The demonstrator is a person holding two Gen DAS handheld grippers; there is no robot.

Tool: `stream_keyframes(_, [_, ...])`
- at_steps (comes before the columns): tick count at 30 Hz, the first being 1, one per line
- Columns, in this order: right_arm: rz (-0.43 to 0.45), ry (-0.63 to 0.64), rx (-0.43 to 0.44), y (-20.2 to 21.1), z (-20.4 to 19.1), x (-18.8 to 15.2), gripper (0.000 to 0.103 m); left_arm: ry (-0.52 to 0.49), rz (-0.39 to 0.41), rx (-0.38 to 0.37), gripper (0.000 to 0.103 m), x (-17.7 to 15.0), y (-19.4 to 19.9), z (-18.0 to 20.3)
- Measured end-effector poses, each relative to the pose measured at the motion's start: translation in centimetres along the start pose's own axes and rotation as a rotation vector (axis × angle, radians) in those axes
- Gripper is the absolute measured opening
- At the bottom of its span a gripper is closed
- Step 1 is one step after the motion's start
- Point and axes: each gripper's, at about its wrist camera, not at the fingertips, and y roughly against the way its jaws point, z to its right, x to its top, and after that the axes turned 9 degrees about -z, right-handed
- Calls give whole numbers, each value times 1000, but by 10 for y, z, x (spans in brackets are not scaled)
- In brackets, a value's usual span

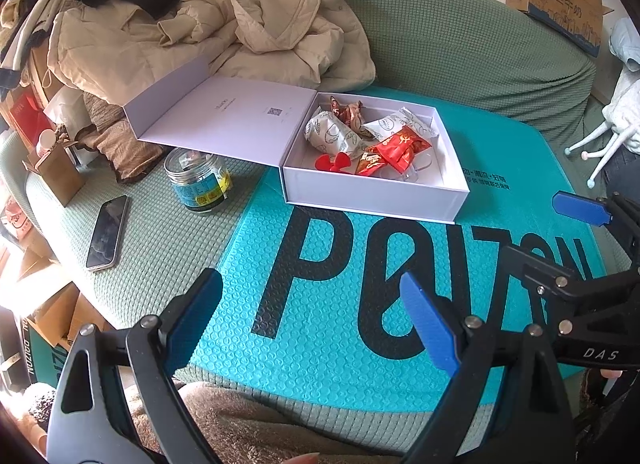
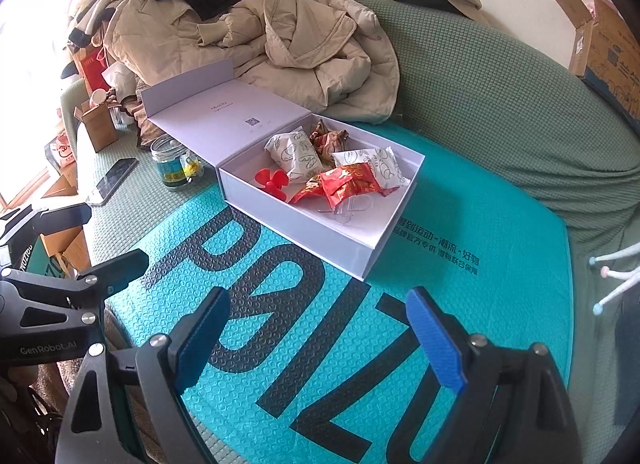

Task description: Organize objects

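The white box [image 1: 376, 188] lies open on the teal padded mailer [image 1: 320, 304] that is spread over the green sofa seat [image 1: 160, 232], its tray filled with wrapped snacks [image 1: 394, 146] and a small red plastic piece [image 1: 334, 162], its lid [image 1: 224, 120] folded flat out to the left and resting partly over a clear jar [image 1: 198, 180]. The tray's long side runs across both views, slightly skewed, with its near right corner pointing toward the grippers. The box sits ahead of and beyond both pairs of jaws, well apart from them, with bare mailer in between. The left gripper [image 1: 312, 320] has its jaws spread wide and holds nothing; the right gripper [image 2: 320, 340] is the same, wide and empty. From the left wrist view the lid and jar lie up and to the left, so the left hand looks the nearer one for swinging the lid shut, while the right faces the tray's near corner. A phone [image 1: 106, 232] lies on the seat beside the jar, and a beige jacket [image 1: 224, 36] is heaped behind the box. Something clear lies in the tray's front part, possibly a plastic hook; it is hard to make out.
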Motion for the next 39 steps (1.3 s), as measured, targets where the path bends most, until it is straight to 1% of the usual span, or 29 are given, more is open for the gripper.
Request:
stream_keyframes(15, [-6, 7, -4, -1, -2, -1, 91, 1, -6, -9, 90, -1, 0, -1])
stream_keyframes(35, [-17, 13, -5, -3, -5, -3, 91, 7, -20, 0, 90, -4, -3, -2])
stream_keyframes(39, [-25, 18, -1, -5, -7, -4, 91, 22, -29, -17, 90, -4, -5, -5])
